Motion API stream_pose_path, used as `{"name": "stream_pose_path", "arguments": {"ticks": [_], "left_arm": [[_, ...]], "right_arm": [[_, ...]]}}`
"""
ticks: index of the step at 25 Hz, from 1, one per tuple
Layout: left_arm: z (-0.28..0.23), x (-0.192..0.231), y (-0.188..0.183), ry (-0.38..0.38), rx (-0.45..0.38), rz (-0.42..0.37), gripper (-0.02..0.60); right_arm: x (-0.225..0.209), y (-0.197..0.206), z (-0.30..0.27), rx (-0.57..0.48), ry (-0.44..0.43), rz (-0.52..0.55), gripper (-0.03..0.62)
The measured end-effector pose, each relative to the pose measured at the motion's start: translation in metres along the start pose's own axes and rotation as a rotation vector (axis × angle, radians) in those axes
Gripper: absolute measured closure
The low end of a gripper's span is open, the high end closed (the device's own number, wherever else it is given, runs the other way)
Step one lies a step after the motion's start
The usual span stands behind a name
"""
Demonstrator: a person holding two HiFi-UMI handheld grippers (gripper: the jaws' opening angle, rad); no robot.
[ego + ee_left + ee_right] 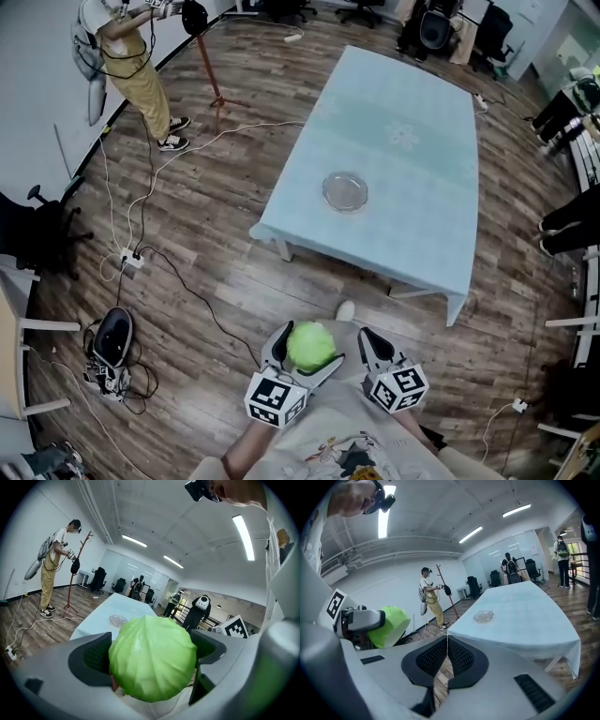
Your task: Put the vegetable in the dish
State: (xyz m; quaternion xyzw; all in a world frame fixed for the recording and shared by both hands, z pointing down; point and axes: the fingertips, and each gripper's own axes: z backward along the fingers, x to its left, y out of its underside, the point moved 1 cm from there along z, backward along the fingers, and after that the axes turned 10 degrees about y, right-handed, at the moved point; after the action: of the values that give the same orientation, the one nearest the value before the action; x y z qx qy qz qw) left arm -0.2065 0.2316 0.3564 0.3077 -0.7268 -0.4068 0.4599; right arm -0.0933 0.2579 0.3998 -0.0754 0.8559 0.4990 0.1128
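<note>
A round green cabbage [310,345] sits clamped in my left gripper [304,356], held low in front of the person's body, well short of the table. In the left gripper view the cabbage [153,657] fills the gap between both pads. A clear glass dish [345,190] rests on the pale blue tablecloth [412,178] near the table's near left part; it also shows small as the dish [117,619] and the dish [483,616]. My right gripper [371,349] hangs beside the left one, jaws pressed together with nothing in them, and sees the cabbage [389,626] at its left.
Wooden floor lies between me and the table. Cables [178,281] and a power strip [129,258] trail across the floor at left. A person [131,56] stands by a coat stand [208,66] at far left. Office chairs line the back wall.
</note>
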Motion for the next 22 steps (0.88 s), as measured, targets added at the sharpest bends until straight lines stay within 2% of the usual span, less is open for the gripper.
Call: {"name": "stream_pose_path", "arguments": {"ticks": [6,12,22], "left_arm": [[-0.028,0.028,-0.013,0.001,0.025,0.004,0.054],[-0.061,0.062,-0.051,-0.041,0.014,-0.014,0.054],[-0.134,0.102,-0.098,-0.08,0.045,-0.057,0.054]], "right_arm": [[-0.013,-0.021,-0.043,0.013,-0.018,-0.015,0.572],[-0.039,-0.067,-0.088,-0.012,-0.04,-0.009,0.572],[-0.095,-0.124,-0.15,-0.033,-0.061,-0.034,0.572]]}}
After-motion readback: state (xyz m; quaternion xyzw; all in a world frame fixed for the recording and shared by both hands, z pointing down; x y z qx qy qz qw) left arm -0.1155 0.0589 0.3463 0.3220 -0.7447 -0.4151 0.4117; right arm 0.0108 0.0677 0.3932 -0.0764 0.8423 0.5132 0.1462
